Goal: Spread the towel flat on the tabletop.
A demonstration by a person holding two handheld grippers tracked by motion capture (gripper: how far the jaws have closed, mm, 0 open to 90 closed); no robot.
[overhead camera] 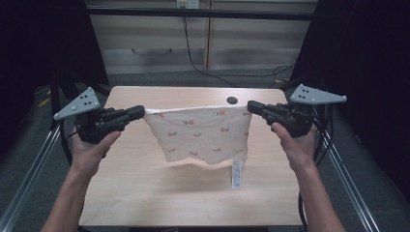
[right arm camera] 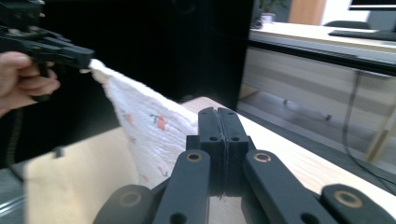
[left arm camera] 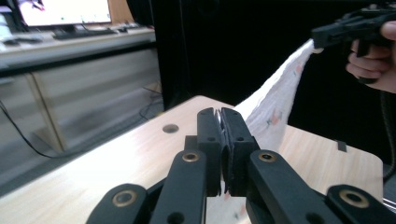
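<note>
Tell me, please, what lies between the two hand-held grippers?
In the high view, the flowered cloth spans from the left hand-held gripper to the right hand-held gripper.

I work in a lab or office: monitor (left arm camera: 65, 11) upper left, desk (left arm camera: 70, 44), black-curtained wooden table (overhead camera: 145, 193).

The high view is dim at its edges, with soft overhead light on the surface (overhead camera: 145, 193). The cloth (overhead camera: 203, 133) casts a faint shadow toward the near edge. In both gripper views the background is blurred, a monitor (left arm camera: 65, 11) glares white, and dark curtains swallow detail.
</note>
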